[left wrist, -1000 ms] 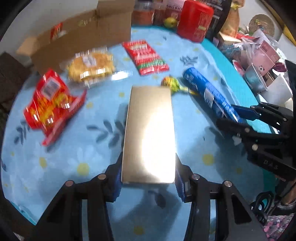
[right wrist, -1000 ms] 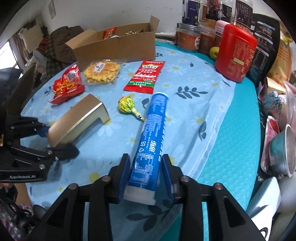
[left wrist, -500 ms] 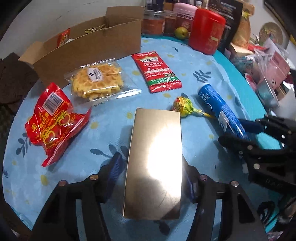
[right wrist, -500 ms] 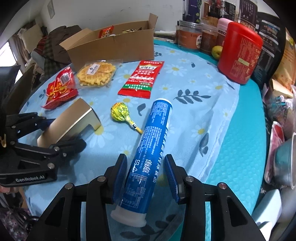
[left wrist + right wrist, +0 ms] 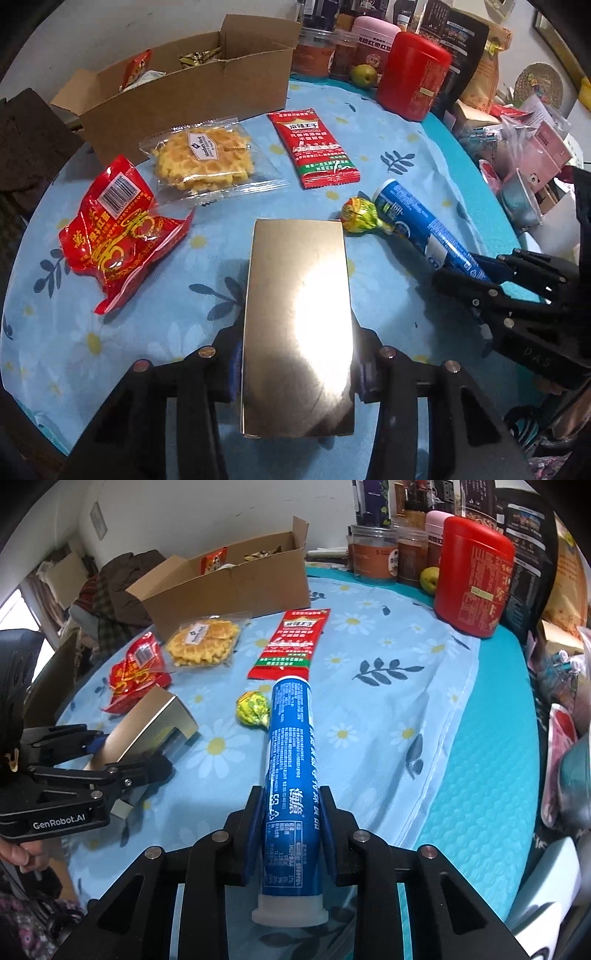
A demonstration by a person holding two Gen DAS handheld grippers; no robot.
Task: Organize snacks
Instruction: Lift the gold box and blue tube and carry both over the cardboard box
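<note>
My left gripper (image 5: 295, 360) is shut on a gold box (image 5: 297, 306) and holds it above the blue flowered tablecloth; the box also shows in the right wrist view (image 5: 147, 731). My right gripper (image 5: 291, 830) is shut on a blue tube (image 5: 290, 768) with a white cap, lifted off the table; it also shows in the left wrist view (image 5: 424, 232). On the cloth lie a lollipop (image 5: 360, 220), a red sachet (image 5: 314, 147), a waffle pack (image 5: 207, 158) and a red snack bag (image 5: 114, 229). An open cardboard box (image 5: 192, 92) holds some snacks.
A red canister (image 5: 415, 75), jars, a green fruit (image 5: 364, 75) and dark bags stand along the table's far edge. Cluttered packets and a small metal bowl (image 5: 517, 195) sit at the right. The table's teal mat (image 5: 491, 775) shows past the cloth.
Both grippers have pulled back and risen with their loads: the gold box and the blue tube have lifted off the cloth, and more of the table and the cardboard box is in view.
</note>
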